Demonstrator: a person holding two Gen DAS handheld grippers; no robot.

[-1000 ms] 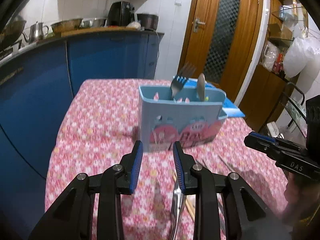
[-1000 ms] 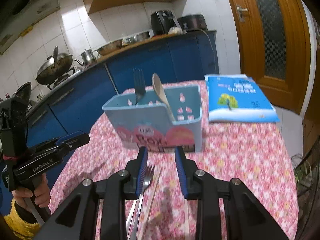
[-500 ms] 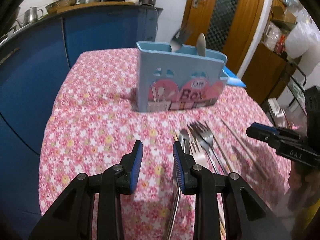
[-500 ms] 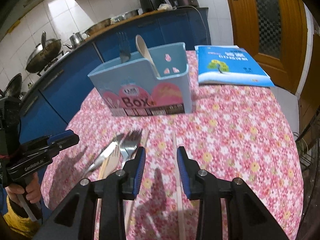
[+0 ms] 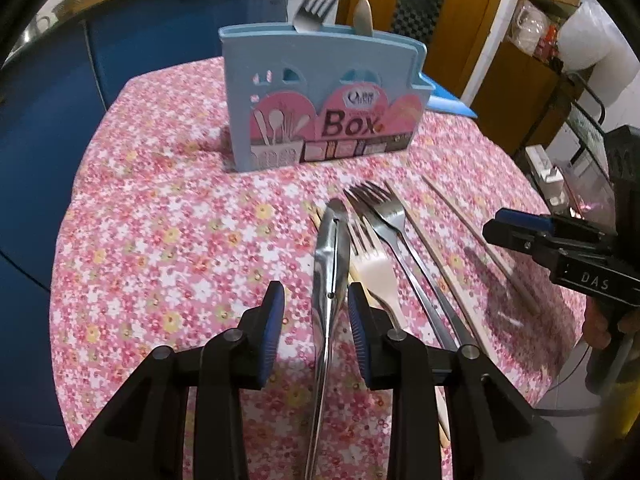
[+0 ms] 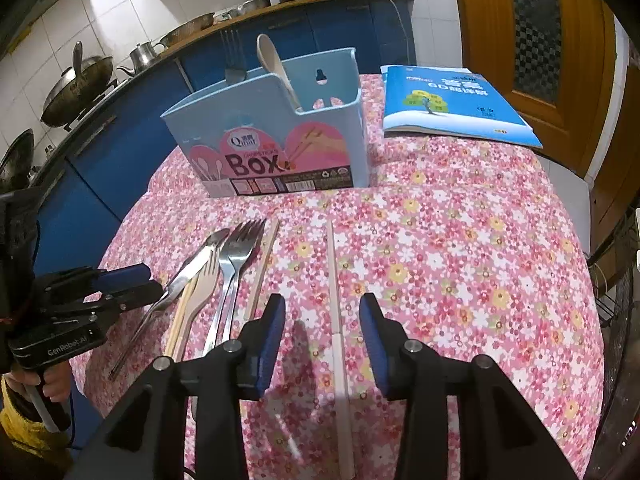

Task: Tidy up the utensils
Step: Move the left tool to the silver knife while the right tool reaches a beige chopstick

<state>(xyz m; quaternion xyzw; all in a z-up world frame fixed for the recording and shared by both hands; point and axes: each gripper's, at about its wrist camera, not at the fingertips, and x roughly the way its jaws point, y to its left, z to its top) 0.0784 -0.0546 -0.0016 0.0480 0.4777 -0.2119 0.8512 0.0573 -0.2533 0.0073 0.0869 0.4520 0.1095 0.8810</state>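
Note:
A light-blue utensil box (image 5: 320,100) marked "Box" stands on the flowered table and holds a fork (image 5: 316,4) and a spoon (image 5: 362,16); it also shows in the right wrist view (image 6: 272,132). Loose utensils lie in front of it: a steel spoon (image 5: 330,264), a cream fork (image 5: 372,268), two steel forks (image 5: 380,212) and chopsticks (image 5: 472,232). My left gripper (image 5: 316,328) is open, its jaws either side of the steel spoon's handle. My right gripper (image 6: 322,340) is open over a white chopstick (image 6: 336,312).
A blue book (image 6: 448,104) lies behind the box at the right. Blue kitchen cabinets (image 6: 120,128) with pots stand beyond the table's left side. A wooden door (image 6: 532,40) is at the far right. The table edge (image 5: 68,240) is close on the left.
Both grippers pulled back from the box and dropped toward the loose utensils. The left jaws now straddle the steel spoon; the right jaws opened wider over the white chopstick.

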